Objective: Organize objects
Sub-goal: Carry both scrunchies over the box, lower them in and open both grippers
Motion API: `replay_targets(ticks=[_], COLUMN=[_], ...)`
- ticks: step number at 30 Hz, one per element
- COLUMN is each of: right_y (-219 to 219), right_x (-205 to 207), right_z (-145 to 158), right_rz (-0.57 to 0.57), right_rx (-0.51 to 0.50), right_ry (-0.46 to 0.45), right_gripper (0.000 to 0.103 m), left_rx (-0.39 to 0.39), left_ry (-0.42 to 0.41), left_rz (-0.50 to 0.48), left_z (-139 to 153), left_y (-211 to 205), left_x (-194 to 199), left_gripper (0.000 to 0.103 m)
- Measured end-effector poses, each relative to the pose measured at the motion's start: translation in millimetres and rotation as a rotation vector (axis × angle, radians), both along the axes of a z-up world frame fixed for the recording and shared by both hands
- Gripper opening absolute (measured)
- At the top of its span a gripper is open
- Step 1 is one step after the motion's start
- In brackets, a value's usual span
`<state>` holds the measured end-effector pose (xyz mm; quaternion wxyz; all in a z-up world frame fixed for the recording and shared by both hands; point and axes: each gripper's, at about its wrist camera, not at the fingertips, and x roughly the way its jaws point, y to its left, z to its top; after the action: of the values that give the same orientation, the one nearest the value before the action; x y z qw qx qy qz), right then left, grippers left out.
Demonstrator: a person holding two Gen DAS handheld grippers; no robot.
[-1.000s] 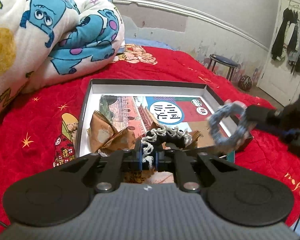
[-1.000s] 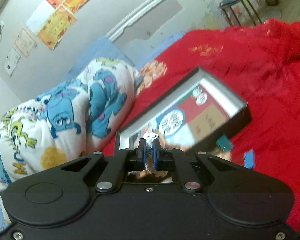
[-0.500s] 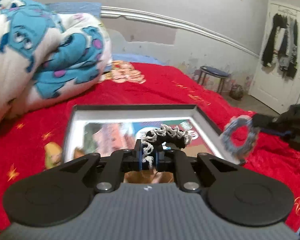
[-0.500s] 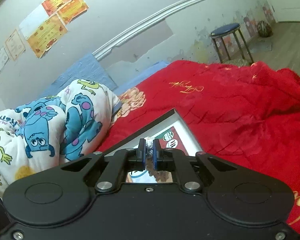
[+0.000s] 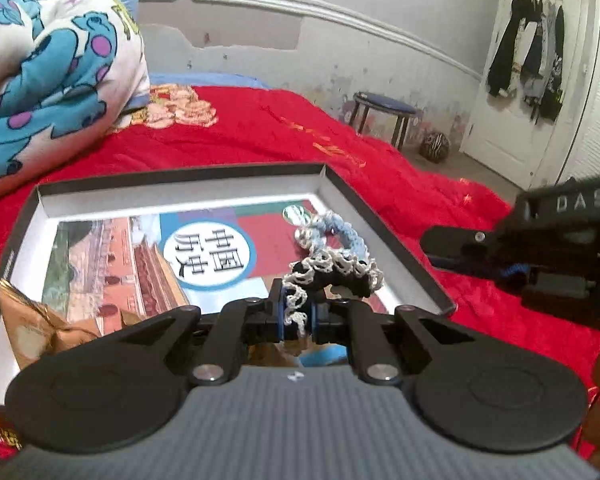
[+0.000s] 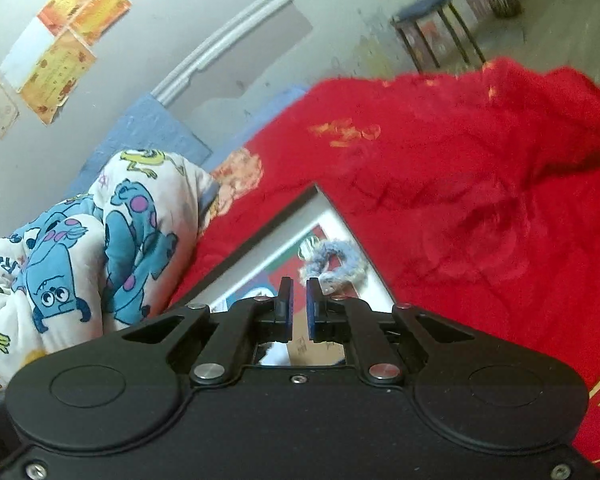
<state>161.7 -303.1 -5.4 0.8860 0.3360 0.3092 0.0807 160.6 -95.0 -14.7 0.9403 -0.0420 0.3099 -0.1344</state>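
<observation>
A shallow black box (image 5: 384, 232) with a printed sheet inside lies on the red bedspread. My left gripper (image 5: 296, 312) is shut on a black scrunchie with white lace trim (image 5: 332, 274), held above the box's right part. A light blue scrunchie (image 5: 340, 232) lies inside the box near its far right corner; it also shows in the right wrist view (image 6: 334, 266). My right gripper (image 6: 298, 306) is open a little and empty, just above and behind the blue scrunchie; its body shows in the left wrist view (image 5: 540, 256) at the right of the box.
A brown crumpled item (image 5: 32, 320) lies in the box's left part. A rolled monster-print quilt (image 5: 40, 76) is at the left. A stool (image 5: 384, 112) and a door with hanging clothes (image 5: 532, 60) stand beyond the bed.
My right gripper opened and let go of the light blue scrunchie, which now lies in the box. My left gripper moved closer over the box, still holding the black scrunchie.
</observation>
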Motion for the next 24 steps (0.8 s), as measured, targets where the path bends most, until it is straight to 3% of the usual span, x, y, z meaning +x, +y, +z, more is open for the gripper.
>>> replay_targets(ticks=[8, 14, 19, 24], right_y=[4, -1, -6, -11], right_x=[2, 2, -9, -31], right_z=[-7, -13, -15, -7], right_rz=[-0.006, -0.024, -0.023, -0.006], right_rx=[-0.010, 0.046, 0.109, 0.114], right_ry=[0.015, 0.054, 0.088, 0.084], right_gripper=[0.010, 0.011, 0.016, 0.019], left_rx=[0.024, 0.027, 0.020, 0.012], left_ry=[-0.033, -0.040, -0.039, -0.039], left_rz=[-0.048, -0.045, -0.074, -0.072], left_z=[-4, -5, -4, -4], left_y=[-12, -12, -12, -11], left_x=[-9, -9, -8, -7], left_gripper=[0.016, 0.018, 0.030, 0.031])
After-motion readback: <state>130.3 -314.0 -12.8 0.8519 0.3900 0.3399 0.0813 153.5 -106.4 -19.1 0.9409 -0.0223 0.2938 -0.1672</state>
